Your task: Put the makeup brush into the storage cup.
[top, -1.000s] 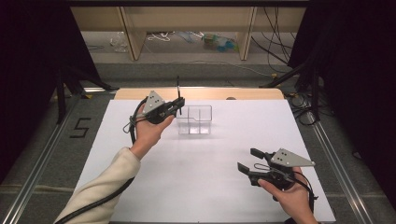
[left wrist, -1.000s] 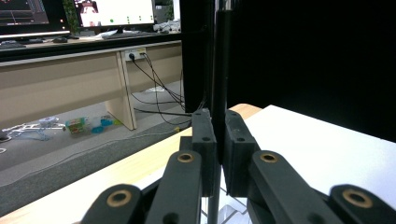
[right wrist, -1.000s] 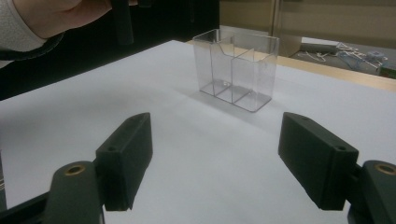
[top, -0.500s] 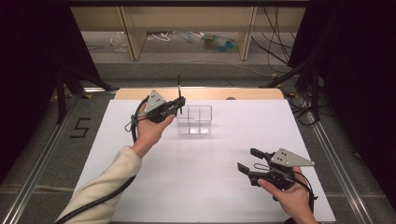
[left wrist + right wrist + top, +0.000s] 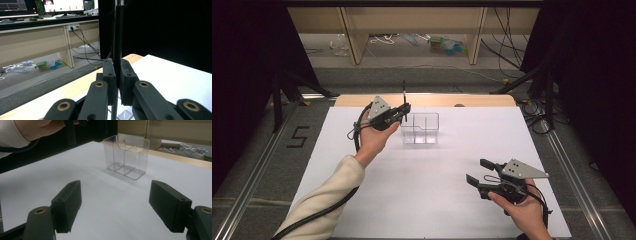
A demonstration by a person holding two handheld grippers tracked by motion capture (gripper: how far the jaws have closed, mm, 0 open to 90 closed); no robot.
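Item: thin black rod (image 5: 403, 95), standing upright, long axis vertical, its lower part pinched between the pads of the left gripper (image 5: 404, 111), whose jaws are clamping it tight; in the left gripper view the rod (image 5: 117, 32) is rising straight up from between the two closed black jaws. Position: held in the air over the far-left part of the white table sheet (image 5: 432, 200), just beside the left wall of the clear compartmented box (image 5: 420, 128). Key relation: the box is lying immediately to the right of the rod and below its lower end, so the judged next move is a short shift toward the box and a lowering, keeping the rod vertical so that it is entering a compartment; which compartment it is nearest cannot be told. The box (image 5: 126, 157) is standing upright on the sheet, empty as far as can be seen, with dividers inside. Nearer hand: the left, holding the rod at the box. The right gripper (image 5: 476, 172) is resting low near the near-right edge of the sheet, well apart from the box, its jaws spread wide with nothing between them, pointing toward the box.
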